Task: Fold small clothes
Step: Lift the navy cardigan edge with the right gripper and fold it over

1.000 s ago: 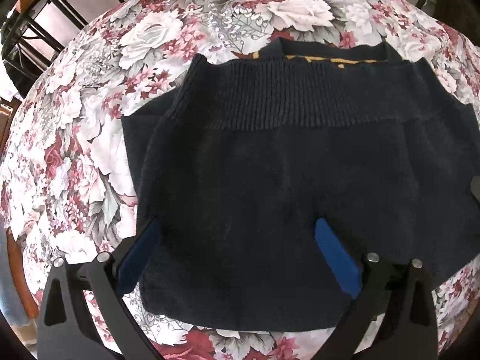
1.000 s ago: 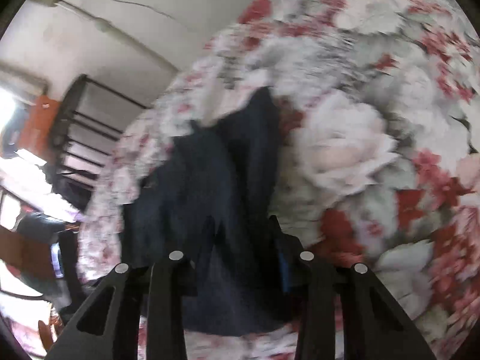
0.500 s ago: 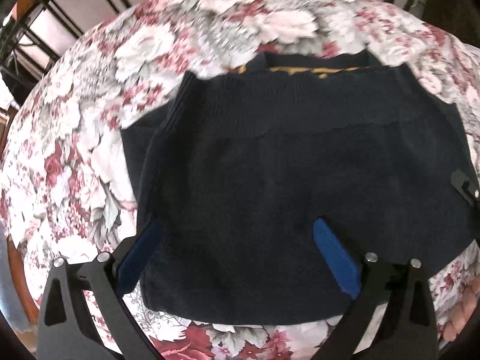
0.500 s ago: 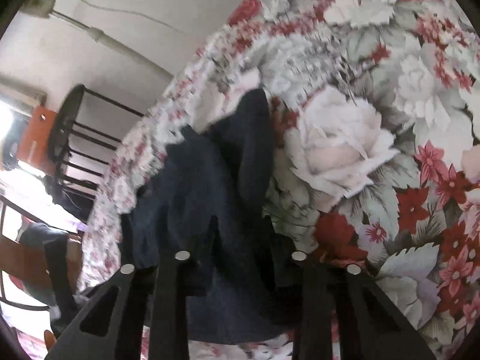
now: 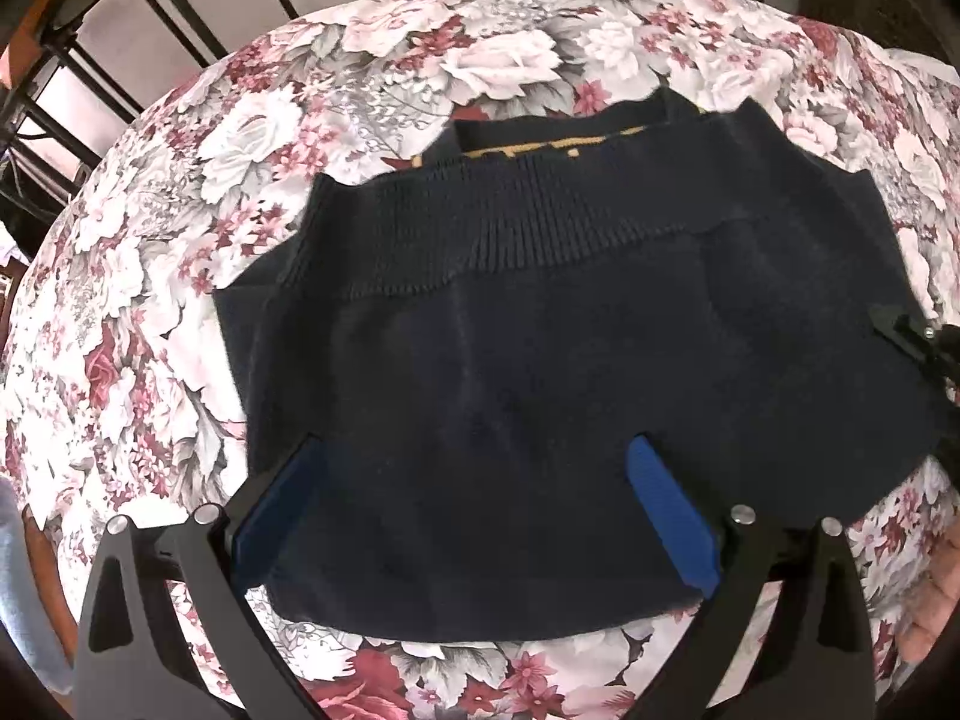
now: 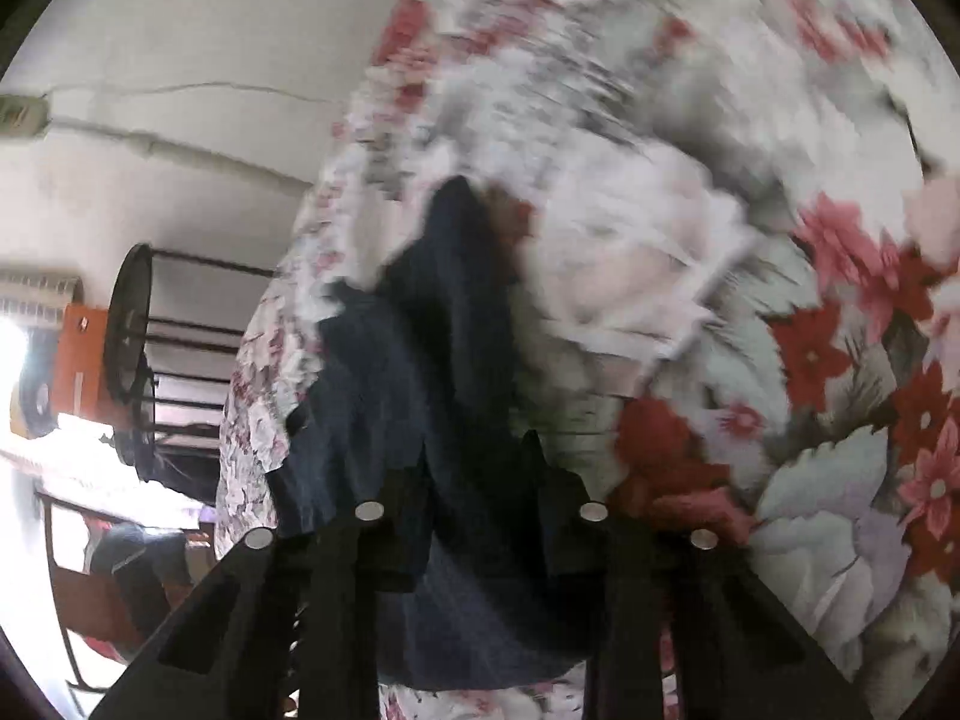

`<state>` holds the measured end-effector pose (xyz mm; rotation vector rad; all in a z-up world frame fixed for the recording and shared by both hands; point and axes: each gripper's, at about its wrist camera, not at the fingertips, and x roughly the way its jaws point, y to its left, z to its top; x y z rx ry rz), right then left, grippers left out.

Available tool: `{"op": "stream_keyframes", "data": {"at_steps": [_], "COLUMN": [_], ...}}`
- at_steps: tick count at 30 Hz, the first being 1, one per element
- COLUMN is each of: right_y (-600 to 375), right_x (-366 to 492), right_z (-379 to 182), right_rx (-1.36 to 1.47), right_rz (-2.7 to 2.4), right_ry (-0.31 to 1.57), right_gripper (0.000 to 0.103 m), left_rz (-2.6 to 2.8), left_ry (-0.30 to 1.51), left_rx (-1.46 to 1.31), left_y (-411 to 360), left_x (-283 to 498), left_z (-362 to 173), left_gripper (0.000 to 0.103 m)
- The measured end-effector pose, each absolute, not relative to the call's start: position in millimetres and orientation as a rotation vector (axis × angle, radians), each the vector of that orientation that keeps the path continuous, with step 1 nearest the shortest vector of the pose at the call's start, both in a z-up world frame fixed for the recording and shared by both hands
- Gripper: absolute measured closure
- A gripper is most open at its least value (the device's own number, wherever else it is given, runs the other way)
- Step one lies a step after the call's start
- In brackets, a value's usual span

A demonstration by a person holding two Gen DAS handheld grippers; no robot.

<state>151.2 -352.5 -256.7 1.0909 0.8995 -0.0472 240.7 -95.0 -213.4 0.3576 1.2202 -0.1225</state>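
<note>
A dark navy knitted sweater point(image 5: 570, 372) lies folded on the flowered tablecloth point(image 5: 180, 240). Its ribbed band point(image 5: 510, 228) is turned towards the far side, and a yellow stripe point(image 5: 540, 147) shows behind it. My left gripper point(image 5: 474, 444) hovers over the near half, open, its blue pads wide apart and holding nothing. At the sweater's right edge my right gripper point(image 6: 477, 462) has bunched navy fabric point(image 6: 420, 360) pinched between its narrow fingers. One of its fingers point(image 5: 918, 342) shows in the left wrist view.
The round table's edge curves close on the left and far sides. Black metal chair bars point(image 5: 150, 30) stand behind it, and a black rack point(image 6: 138, 324) stands beyond the table in the right wrist view. A hand point(image 5: 936, 600) shows at the lower right.
The right gripper's fingers have drawn closer together on the fabric and the view has rolled and blurred. Its tip has come into the left wrist view at the sweater's right edge. The left gripper stays open.
</note>
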Motion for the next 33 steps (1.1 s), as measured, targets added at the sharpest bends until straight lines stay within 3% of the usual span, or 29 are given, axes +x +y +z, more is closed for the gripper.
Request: {"op": "stream_keyframes", "data": {"at_steps": [9,33], "right_y": [-314.6,-214.9], "right_x": [163.1,182.3], "right_z": [-193.2,-125.3], "right_rx": [0.924,0.784], "right_rz": [0.044,0.181], "right_ry": [0.859,0.884], "right_gripper": [0.078,0.078], "left_rz": [-0.107,-0.081], "left_ry": [1.240,1.218], "left_rx": [0.226,0.143], "left_y": [-80.1,-36.3], "left_x": [253.6,258.1], "left_z": [-201.7,-174.0], "left_gripper": [0.005,0.005]}}
